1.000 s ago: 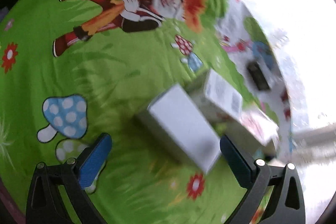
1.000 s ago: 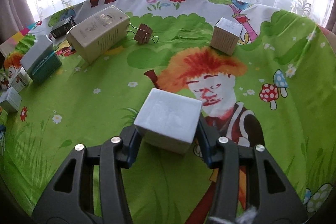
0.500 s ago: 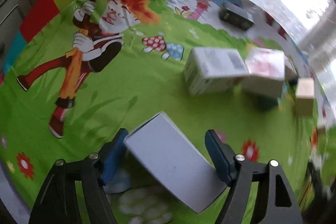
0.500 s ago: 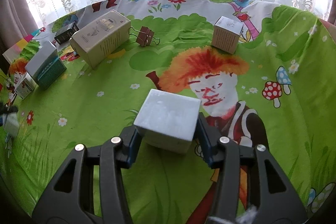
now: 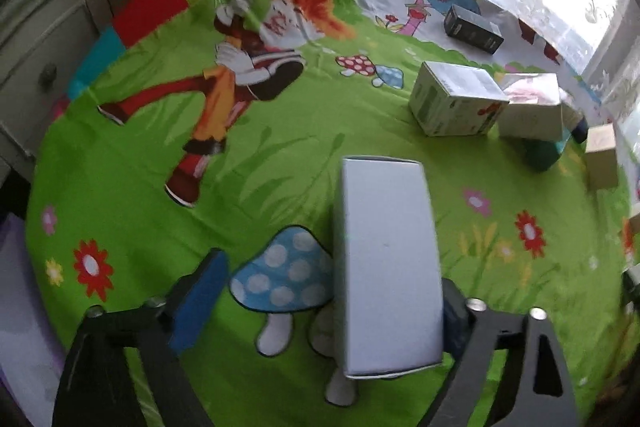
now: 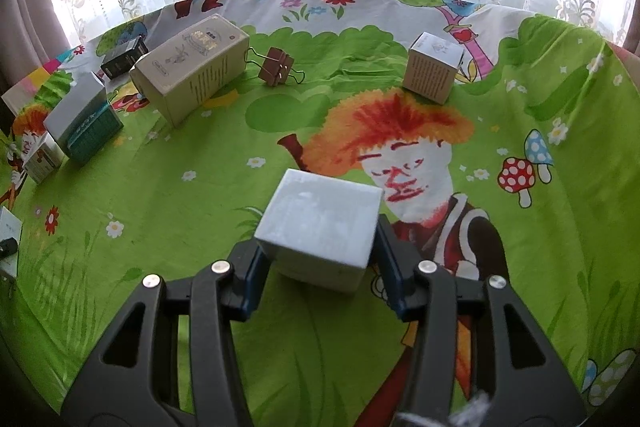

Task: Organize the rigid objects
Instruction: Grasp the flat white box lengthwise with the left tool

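In the left wrist view a long grey-white box (image 5: 386, 267) lies on the green cartoon cloth (image 5: 280, 155) between the fingers of my left gripper (image 5: 324, 311). The jaws are wide open; the box rests against the right finger and stands apart from the left blue pad (image 5: 198, 301). In the right wrist view my right gripper (image 6: 320, 277) is shut on a white cube box (image 6: 320, 227), held just above the cloth (image 6: 200, 195).
Left wrist view: a white-green box (image 5: 454, 105), a pink-white box (image 5: 528, 107), a black box (image 5: 472, 29), a tan box (image 5: 600, 163), a dresser (image 5: 36, 39) at left. Right wrist view: a tall beige box (image 6: 192, 69), binder clips (image 6: 276, 65), a small cube box (image 6: 432, 67), a teal-sided box (image 6: 82, 119).
My left gripper has opened wider and swung around the grey-white box, which now lies lengthwise against the right finger. The right gripper has held its cube nearly still.
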Motion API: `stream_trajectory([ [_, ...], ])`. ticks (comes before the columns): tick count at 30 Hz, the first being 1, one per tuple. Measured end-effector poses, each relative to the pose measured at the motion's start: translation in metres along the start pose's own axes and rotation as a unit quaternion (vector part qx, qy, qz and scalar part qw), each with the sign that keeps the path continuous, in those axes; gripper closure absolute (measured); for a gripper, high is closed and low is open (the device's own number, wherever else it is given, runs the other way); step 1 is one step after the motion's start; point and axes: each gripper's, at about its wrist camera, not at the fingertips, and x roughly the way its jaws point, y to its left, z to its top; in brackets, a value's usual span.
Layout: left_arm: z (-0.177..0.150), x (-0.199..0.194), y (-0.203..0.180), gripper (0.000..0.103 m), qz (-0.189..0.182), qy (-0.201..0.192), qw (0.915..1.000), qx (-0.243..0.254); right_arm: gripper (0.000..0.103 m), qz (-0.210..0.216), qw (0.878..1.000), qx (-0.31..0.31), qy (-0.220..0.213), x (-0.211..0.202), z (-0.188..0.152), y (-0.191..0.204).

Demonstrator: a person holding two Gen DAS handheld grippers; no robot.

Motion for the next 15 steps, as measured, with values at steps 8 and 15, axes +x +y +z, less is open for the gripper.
stream_trajectory([
  [8,-0.002,-0.002,-0.009,0.054,-0.021,-0.046,0.9971,0.058,0.052,0.000,1.000,0.005,-0.001,-0.001,0.000,-0.002],
  [15,-0.021,-0.011,-0.018,0.066,-0.028,-0.093,0.9902,0.101,0.053,0.037,0.998,0.040,-0.011,-0.005,-0.002,-0.016],
])
